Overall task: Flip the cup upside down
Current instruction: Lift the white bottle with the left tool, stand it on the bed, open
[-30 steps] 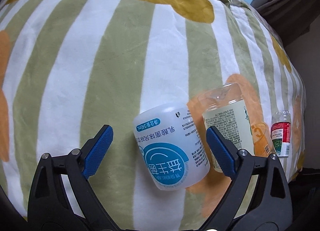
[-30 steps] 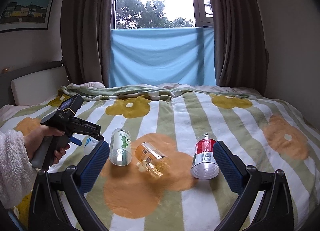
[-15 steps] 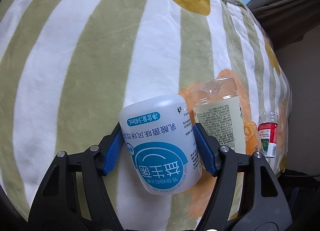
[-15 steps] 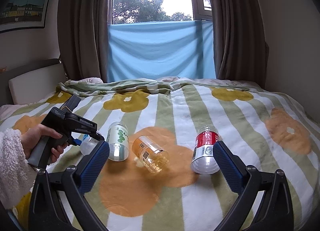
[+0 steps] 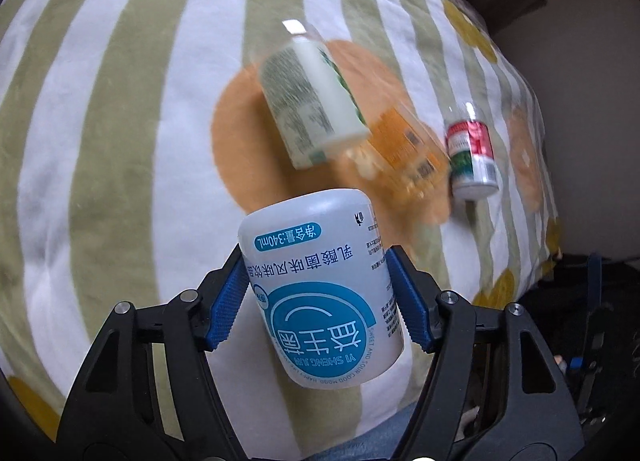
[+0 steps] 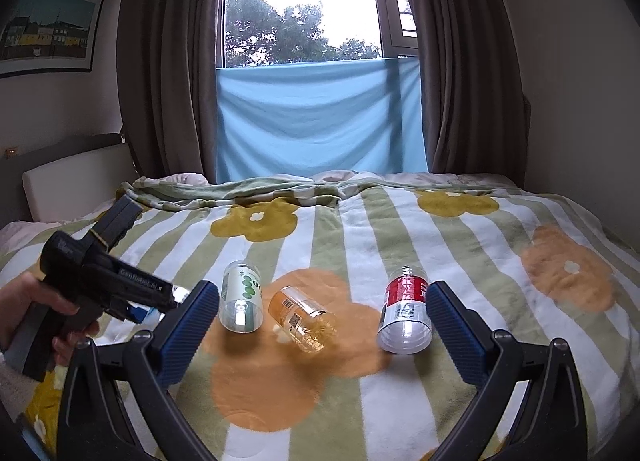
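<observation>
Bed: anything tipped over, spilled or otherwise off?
Three clear cups lie on their sides on the blanket: green-label cup, orange-label cup, red-label cup. No spill visible. The left gripper holds the blue-label cup.

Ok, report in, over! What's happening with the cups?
Left gripper shut on white plastic cup with blue label, lifted off striped blanket. Right gripper open, empty. Three clear cups lying ahead, none blocking.
</observation>
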Available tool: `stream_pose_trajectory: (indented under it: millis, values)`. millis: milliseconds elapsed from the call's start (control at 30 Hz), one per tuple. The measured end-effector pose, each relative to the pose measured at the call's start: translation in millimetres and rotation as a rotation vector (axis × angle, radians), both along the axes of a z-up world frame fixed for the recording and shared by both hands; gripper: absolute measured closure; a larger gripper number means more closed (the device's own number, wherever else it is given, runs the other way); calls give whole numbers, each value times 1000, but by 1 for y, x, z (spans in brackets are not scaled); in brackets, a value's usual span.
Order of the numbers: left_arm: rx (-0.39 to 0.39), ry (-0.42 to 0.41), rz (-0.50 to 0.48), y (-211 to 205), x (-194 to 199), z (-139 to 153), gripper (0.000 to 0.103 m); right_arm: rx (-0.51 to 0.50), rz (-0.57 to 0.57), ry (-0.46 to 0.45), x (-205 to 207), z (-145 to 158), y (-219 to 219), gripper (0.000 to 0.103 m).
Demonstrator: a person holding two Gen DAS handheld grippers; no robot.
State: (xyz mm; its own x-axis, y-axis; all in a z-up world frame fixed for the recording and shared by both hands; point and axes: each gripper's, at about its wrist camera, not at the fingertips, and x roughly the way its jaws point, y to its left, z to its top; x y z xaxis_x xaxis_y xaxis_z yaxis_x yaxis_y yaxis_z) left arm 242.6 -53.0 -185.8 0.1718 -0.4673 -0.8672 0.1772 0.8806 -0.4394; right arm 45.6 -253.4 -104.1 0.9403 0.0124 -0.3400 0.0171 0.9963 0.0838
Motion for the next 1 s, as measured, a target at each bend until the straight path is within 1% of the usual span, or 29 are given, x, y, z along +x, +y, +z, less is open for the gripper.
stream_pose_trajectory:
  millis: [100, 233, 400, 500, 533, 567, 600, 633, 667, 700, 800, 900, 1000]
  values:
    - [6, 13, -60, -26, -26, -10, 37, 13, -15, -5, -7, 2, -6, 0]
    - [41, 23, -92, -47, -41, -27, 38, 16, -38, -11, -18, 6, -16, 0]
    - [41, 42, -77, -53, -50, -41, 37, 3, -63, -9, -27, 7, -26, 0]
    - [37, 98, -57, -53, -50, -54, 35, 7, -74, -7, -31, 6, -31, 0]
    - [35, 118, -52, -53, -50, -57, 34, 9, -76, -7, -32, 5, -32, 0]
    - [32, 125, -49, -53, -50, -59, 30, 10, -77, -7, -32, 5, -33, 0]
    - [32, 123, -48, -53, -51, -59, 22, 10, -78, -8, -32, 5, -33, 0]
    - [33, 121, -50, -53, -52, -59, 17, 9, -79, -9, -33, 6, -33, 0]
    - [37, 120, -52, -54, -54, -58, 7, 9, -78, -10, -33, 6, -33, 0]
    - [46, 117, -53, -55, -54, -56, 0, 8, -77, -11, -33, 6, -32, 0]
    - [68, 93, -54, -55, -58, -49, 0, 4, -70, -14, -35, 7, -30, 0]
    - [59, 65, -44, -44, -64, -35, 0, 4, -52, -14, -34, 11, -29, 0]
    - [51, -13, -11, -24, -72, -10, 0, 21, 5, 8, -28, 23, -30, 0]
